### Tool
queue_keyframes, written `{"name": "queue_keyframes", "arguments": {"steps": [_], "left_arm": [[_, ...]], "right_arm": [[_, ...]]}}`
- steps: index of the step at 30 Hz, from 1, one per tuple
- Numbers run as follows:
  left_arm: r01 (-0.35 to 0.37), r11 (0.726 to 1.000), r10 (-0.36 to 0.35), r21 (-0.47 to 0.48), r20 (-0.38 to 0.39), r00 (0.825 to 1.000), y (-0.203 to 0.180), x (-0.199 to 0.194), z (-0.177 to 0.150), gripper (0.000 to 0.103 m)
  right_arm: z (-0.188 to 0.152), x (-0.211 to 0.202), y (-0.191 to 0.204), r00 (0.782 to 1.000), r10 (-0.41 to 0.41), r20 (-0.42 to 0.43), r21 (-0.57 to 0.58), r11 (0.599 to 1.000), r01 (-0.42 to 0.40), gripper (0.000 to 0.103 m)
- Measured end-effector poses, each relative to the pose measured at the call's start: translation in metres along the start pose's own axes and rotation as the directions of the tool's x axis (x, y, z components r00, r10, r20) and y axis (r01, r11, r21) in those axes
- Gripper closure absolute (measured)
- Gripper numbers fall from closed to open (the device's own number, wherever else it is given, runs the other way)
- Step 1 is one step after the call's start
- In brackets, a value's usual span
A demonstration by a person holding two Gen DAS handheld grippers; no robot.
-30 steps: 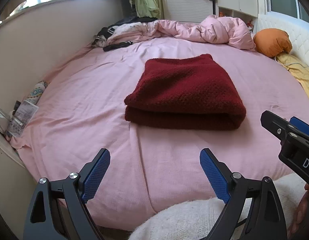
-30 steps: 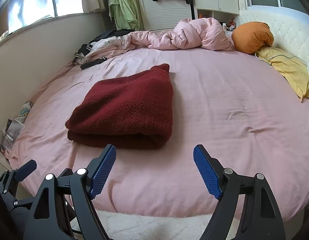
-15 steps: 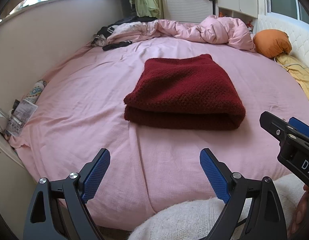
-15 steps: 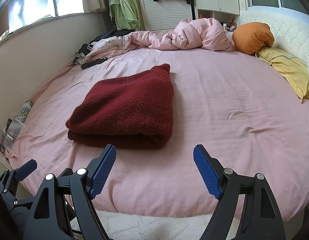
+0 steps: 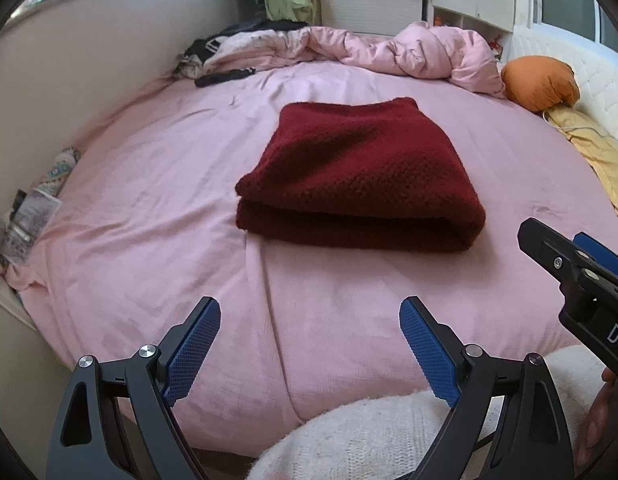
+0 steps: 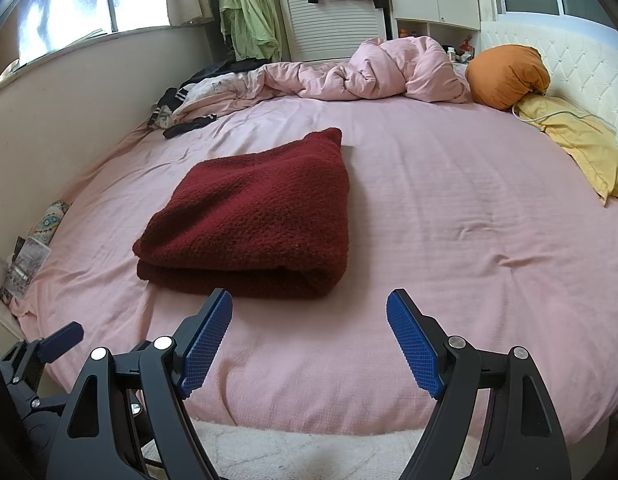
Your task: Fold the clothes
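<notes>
Pink bed [image 6: 449, 208]: folded maroon sweater [image 6: 261, 216]; window [image 6: 69, 12] right view only.

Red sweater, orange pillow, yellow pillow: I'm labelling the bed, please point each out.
Red sweater [image 6: 261, 208]: right wrist view, middle of its folded top layer.
Orange pillow [image 6: 505, 74]: right wrist view, middle of its rounded front.
Yellow pillow [image 6: 581, 140]: right wrist view, its flat top.

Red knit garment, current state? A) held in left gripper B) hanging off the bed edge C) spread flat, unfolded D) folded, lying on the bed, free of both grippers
D: the red knit garment lies folded in layers on the pink bed sheet; left gripper and right gripper both stand open and empty, short of it.
</notes>
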State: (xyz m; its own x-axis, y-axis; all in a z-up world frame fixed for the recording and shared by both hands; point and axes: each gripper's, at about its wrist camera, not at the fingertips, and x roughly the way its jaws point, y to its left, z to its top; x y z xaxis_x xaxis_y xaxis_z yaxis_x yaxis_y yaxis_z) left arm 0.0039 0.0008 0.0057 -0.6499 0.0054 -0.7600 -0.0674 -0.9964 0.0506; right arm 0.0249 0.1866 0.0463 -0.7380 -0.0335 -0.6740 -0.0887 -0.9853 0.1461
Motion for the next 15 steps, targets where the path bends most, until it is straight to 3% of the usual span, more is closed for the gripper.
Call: {"name": "queue_keyframes", "arguments": {"steps": [3, 7, 15], "left_arm": [[0.064, 0.998, -0.064, -0.026, -0.02, 0.998, 0.0041, 0.0028, -0.0006, 0.009], [0.077, 0.995, -0.079, -0.059, -0.037, 0.996, 0.0081, 0.0054, -0.0014, 0.003], [0.018, 0.999, -0.019, -0.045, -0.028, 0.999, 0.001, -0.0013, -0.0025, 0.0]], "right_arm": [[-0.0001, -0.0003, 0.0004, 1.0, 0.006, 0.002, 0.003, 1.0, -0.006, 0.023], [0.0006, 0.0, -0.0003, 1.0, 0.012, 0.004, 0.01, 1.0, -0.012, 0.023], [0.0014, 0.0006, -0.0013, 1.0, 0.015, 0.006, 0.013, 1.0, -0.015, 0.023]]}}
